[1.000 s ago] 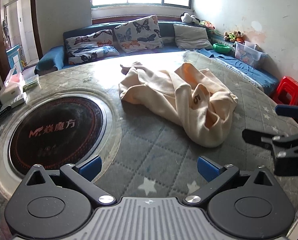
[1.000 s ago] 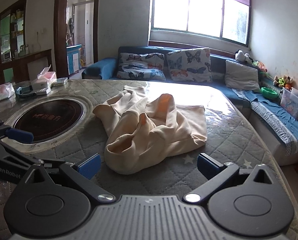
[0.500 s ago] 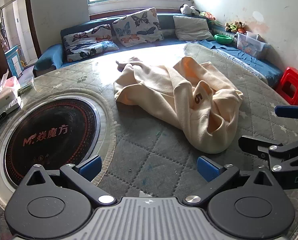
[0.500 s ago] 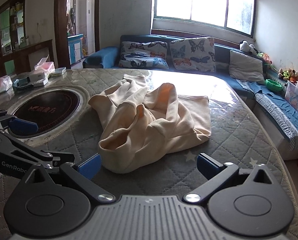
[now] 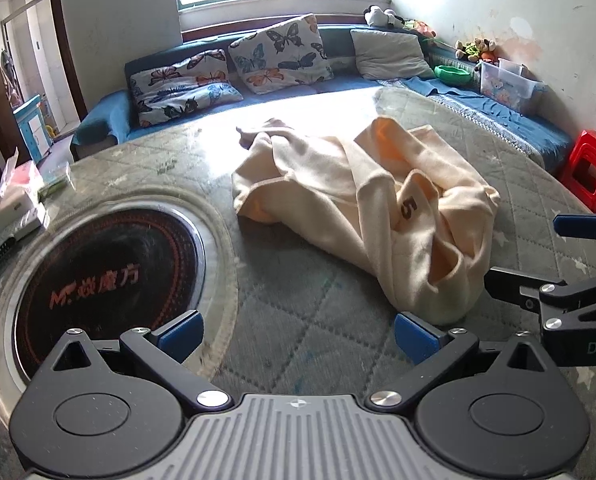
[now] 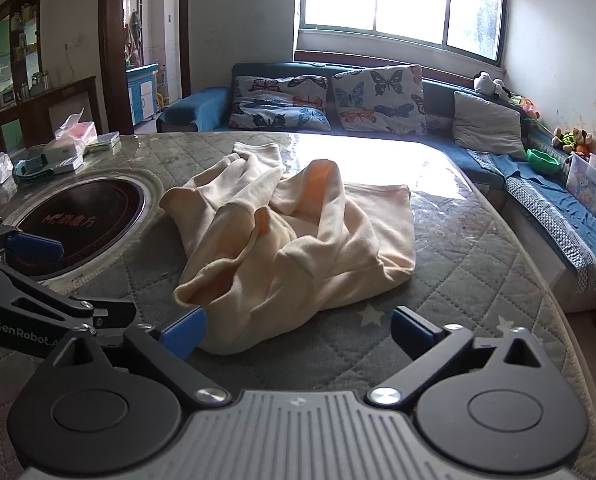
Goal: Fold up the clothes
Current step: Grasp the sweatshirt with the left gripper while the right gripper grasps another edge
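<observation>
A cream garment [image 5: 362,208] with a "5" printed on it lies crumpled in a heap on the quilted grey table cover [image 5: 289,320]. It also shows in the right wrist view [image 6: 289,248]. My left gripper [image 5: 295,334] is open and empty, just short of the heap's near end. My right gripper [image 6: 298,330] is open and empty, its left fingertip [image 6: 183,330] close to the garment's near edge. Each gripper shows at the side of the other's view.
A round black hotplate [image 5: 97,276] is set into the table at the left. Tissue packs and boxes [image 6: 65,144] sit at the far left. A blue sofa with butterfly cushions [image 6: 326,100] runs behind. A red stool [image 5: 590,168] stands at the right.
Both grippers have moved forward toward the garment, which now looks larger and nearer in both views. The garment has not moved.
</observation>
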{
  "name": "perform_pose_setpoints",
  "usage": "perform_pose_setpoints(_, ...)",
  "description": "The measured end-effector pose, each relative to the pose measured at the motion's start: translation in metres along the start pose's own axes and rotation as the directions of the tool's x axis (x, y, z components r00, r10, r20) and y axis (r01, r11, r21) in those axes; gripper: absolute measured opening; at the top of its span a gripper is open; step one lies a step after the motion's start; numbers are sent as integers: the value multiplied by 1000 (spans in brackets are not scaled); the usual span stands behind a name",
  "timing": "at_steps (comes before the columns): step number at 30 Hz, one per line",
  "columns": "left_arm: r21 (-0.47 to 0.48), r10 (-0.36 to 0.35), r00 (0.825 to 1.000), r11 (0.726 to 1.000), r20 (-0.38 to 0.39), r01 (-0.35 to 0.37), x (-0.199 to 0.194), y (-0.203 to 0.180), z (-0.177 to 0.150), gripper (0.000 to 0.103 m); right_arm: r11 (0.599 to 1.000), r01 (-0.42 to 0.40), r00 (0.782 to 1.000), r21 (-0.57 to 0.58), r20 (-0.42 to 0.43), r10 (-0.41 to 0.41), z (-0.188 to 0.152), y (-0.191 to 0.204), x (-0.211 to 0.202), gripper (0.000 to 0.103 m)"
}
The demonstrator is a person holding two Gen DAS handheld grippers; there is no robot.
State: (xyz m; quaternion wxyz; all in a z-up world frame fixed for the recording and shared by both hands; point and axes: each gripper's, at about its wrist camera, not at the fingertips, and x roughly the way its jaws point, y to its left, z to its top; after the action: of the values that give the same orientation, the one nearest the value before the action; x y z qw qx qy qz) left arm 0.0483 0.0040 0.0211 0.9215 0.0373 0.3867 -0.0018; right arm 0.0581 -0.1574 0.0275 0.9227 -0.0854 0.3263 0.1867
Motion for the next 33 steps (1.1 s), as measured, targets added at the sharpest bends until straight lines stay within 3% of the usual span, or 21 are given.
perform_pose_setpoints(5, 8, 5, 999, 1000, 31, -5, 2, 3, 20, 102, 1000, -1, 1000, 14, 6, 1, 14, -8, 8, 91)
perform_pose_setpoints(15, -15, -92, 991, 995, 94, 94, 21, 5, 85, 80, 999, 14, 1000, 31, 12, -14, 62, -34, 46, 70)
perform_pose_setpoints(19, 1, -136, 988, 991, 76, 136, 42, -4, 104, 75, 998, 26, 1000, 49, -9, -26, 77, -45, 71, 62)
perform_pose_setpoints(23, 4, -167, 985, 986, 32, 167, 67, -13, 116, 73, 996, -12, 999, 88, -41, 15, 85, -56, 96, 51)
perform_pose_setpoints(29, -43, -232, 970, 972, -73, 229, 106, -10, 118, 45, 994, -49, 997, 93, -56, 55, 94, -59, 121, 44)
perform_pose_setpoints(33, -22, -257, 963, 967, -84, 256, 115, -7, 114, 19, 994, -61, 994, 86, -81, 68, 99, -57, 137, 37)
